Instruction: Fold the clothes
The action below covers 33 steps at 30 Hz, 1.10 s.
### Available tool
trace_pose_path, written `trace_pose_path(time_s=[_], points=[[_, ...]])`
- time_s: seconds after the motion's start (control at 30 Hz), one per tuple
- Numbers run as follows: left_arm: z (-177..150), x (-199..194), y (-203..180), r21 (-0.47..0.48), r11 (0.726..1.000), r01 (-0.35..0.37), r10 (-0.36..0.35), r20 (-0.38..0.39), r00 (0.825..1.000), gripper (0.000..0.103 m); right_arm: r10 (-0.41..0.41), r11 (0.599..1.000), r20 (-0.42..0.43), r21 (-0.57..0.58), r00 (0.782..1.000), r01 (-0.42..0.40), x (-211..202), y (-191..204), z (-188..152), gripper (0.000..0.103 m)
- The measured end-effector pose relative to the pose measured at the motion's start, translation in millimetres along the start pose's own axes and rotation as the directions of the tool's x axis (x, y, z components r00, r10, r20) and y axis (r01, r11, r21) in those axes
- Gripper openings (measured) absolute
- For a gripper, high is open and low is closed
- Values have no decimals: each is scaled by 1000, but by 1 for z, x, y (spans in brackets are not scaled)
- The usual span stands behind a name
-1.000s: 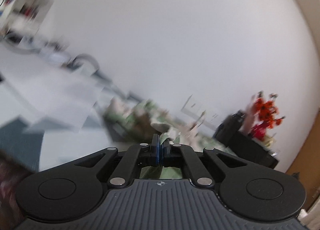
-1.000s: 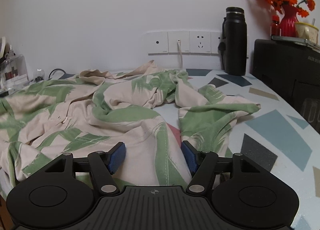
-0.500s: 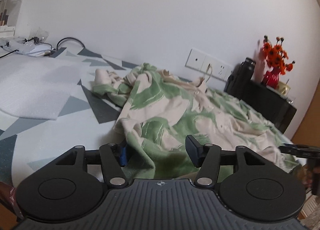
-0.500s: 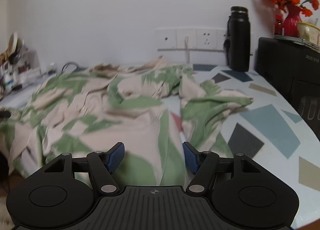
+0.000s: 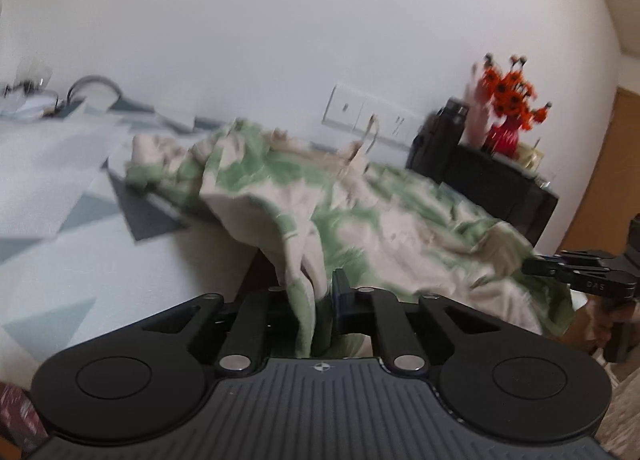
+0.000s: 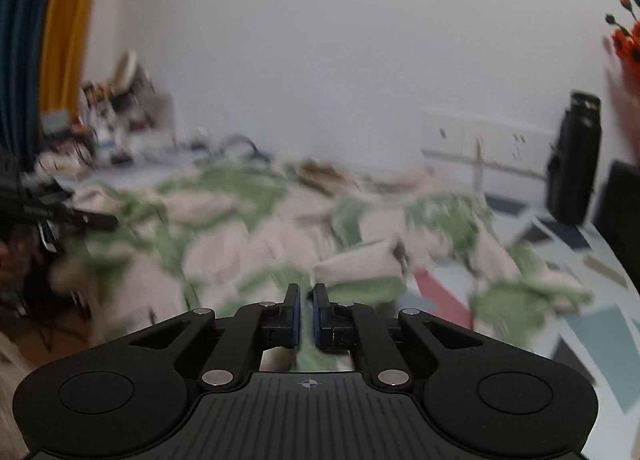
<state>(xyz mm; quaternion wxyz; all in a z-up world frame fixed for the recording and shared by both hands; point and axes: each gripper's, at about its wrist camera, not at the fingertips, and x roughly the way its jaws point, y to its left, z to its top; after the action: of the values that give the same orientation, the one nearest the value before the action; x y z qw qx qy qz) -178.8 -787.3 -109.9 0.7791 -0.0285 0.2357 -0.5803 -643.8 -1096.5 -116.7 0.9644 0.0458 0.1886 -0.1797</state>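
A beige shirt with green leaf print (image 5: 360,212) lies crumpled across the patterned table. My left gripper (image 5: 310,292) is shut on a hanging fold of its near hem, and the cloth hides the left finger. In the right wrist view the same shirt (image 6: 256,220) spreads ahead, blurred. My right gripper (image 6: 306,312) is shut on a thin green strip of the shirt's near edge between its blue pads. The right gripper (image 5: 576,272) shows at the right edge of the left wrist view, and the left gripper (image 6: 60,212) shows at the left edge of the right wrist view.
A black bottle (image 6: 576,164) and a black box (image 5: 500,188) with a red vase of orange flowers (image 5: 508,92) stand at the back right. Wall sockets (image 5: 368,112) line the wall. A white sheet (image 5: 48,164) lies at the left; clutter (image 6: 116,116) sits at the far left.
Both grippers were open over the shirt's near edge half a second ago; both have since closed on the cloth. The right view has swung left and both views are blurred by motion.
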Motion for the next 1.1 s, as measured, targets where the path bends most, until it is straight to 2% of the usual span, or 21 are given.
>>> trace_pose_path(time_s=[0.07, 0.17, 0.23, 0.27, 0.3, 0.33, 0.4, 0.43, 0.53, 0.57, 0.63, 0.67, 0.7, 0.77, 0.83, 0.87, 0.93, 1.0, 1.1], points=[[7, -10, -6, 14, 999, 30, -31, 72, 997, 11, 2, 1000, 76, 17, 997, -4, -9, -4, 10, 4], [20, -27, -9, 16, 998, 67, -68, 182, 981, 10, -18, 998, 194, 62, 981, 6, -27, -16, 21, 4], [25, -31, -7, 3, 997, 73, -72, 206, 976, 10, -65, 993, 223, 109, 973, 41, -36, -30, 25, 4], [28, -33, -5, -3, 997, 76, -73, 218, 973, 10, -104, 989, 205, 127, 973, 79, -36, -36, 25, 5], [27, -30, -3, -6, 999, 54, -52, 203, 978, 10, -141, 983, 166, 144, 976, 117, -35, -43, 24, 12], [26, -27, -1, -8, 1000, 30, -28, 186, 982, 10, -155, 978, 119, 158, 981, 135, -33, -49, 20, 25], [23, -20, 3, -16, 1000, -1, 3, 149, 989, 10, -156, 974, 33, 169, 987, 148, -30, -55, 10, 43], [20, -16, 6, -23, 1000, -9, 12, 131, 991, 10, -156, 974, -5, 163, 988, 155, -27, -55, 4, 47], [12, -6, 11, -20, 998, -64, 65, 76, 995, 10, -173, 976, -115, 113, 978, 186, -22, -50, -13, 47], [11, -3, 11, -4, 996, -91, 91, 54, 994, 15, -179, 976, -146, 102, 973, 194, -21, -47, -19, 48], [10, -1, 10, 45, 987, -154, 154, 16, 988, 36, -165, 976, -193, 106, 967, 188, -21, -45, -28, 50], [10, 0, 9, 70, 980, -185, 185, -2, 983, 56, -160, 976, -209, 113, 965, 186, -22, -43, -32, 51], [10, -1, 9, 99, 972, -214, 216, -7, 976, 65, -155, 975, -225, 120, 962, 185, -22, -42, -36, 54], [8, -5, 9, 149, 956, -252, 259, -26, 966, 67, -148, 973, -239, 139, 960, 185, -23, -40, -41, 57], [5, -6, 12, 166, 952, -256, 270, -67, 961, 72, -139, 972, -231, 152, 963, 177, -24, -40, -42, 66], [3, -6, 14, 174, 951, -257, 275, -87, 958, 73, -140, 974, -235, 141, 962, 176, -22, -39, -41, 69], [-1, -3, 14, 190, 946, -263, 288, -118, 950, 76, -151, 978, -246, 105, 957, 181, -16, -35, -40, 84], [-4, 1, 13, 209, 939, -273, 305, -138, 942, 83, -174, 981, -257, 35, 951, 189, -7, -25, -42, 93], [-6, 6, 11, 216, 934, -284, 320, -150, 936, 92, -179, 982, -254, 10, 950, 188, 2, -19, -42, 100]])
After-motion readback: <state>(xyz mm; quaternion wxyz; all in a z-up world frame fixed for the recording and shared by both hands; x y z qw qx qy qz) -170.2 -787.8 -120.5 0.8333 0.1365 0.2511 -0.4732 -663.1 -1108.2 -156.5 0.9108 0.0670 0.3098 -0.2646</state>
